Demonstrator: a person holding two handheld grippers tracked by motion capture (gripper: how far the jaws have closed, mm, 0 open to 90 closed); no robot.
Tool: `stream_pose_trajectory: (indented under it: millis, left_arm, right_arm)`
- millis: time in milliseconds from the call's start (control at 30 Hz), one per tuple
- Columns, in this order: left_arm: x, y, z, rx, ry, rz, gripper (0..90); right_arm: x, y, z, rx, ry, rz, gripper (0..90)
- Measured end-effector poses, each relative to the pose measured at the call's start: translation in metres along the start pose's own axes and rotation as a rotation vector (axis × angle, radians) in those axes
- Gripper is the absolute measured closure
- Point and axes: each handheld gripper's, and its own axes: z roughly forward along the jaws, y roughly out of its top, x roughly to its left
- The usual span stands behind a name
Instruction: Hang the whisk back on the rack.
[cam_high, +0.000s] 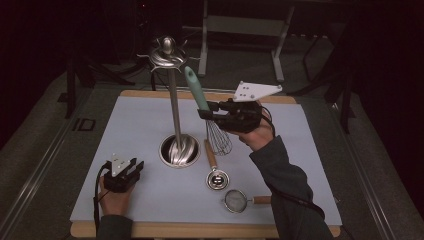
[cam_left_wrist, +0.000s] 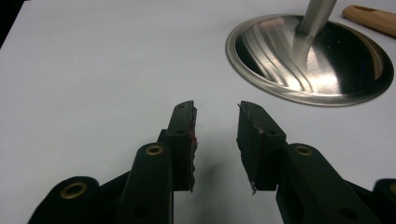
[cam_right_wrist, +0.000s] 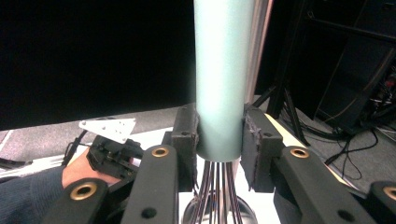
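The right gripper (cam_right_wrist: 219, 140) clamps its two black jaws on the lower end of the pale teal, cylindrical handle of a steel-wire balloon whisk (cam_high: 202, 102). The whisk is held clear of the white mat (cam_high: 140, 120), handle uppermost and tilted, wire head (cam_high: 219, 137) hanging just beside the polished steel utensil stand (cam_high: 176, 115). Below it lie a wooden-handled steel measuring spoon (cam_high: 215, 172) and a small wooden-handled mesh strainer (cam_high: 239, 200). The left gripper (cam_left_wrist: 216, 135) rests on the mat, jaws apart and empty.
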Motion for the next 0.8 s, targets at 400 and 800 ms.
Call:
stream_pose_trajectory:
  millis: [400,800]
  left_arm:
    - [0.0,0.0,0.0,0.0,0.0,0.0,66.9]
    - [0.0,0.0,0.0,0.0,0.0,0.002,66.9]
  right_arm:
    - [0.001,0.004,0.014,0.008,0.004,-0.003,69.3]
    - [-0.005,-0.004,0.026,0.004,0.012,0.035,69.1]
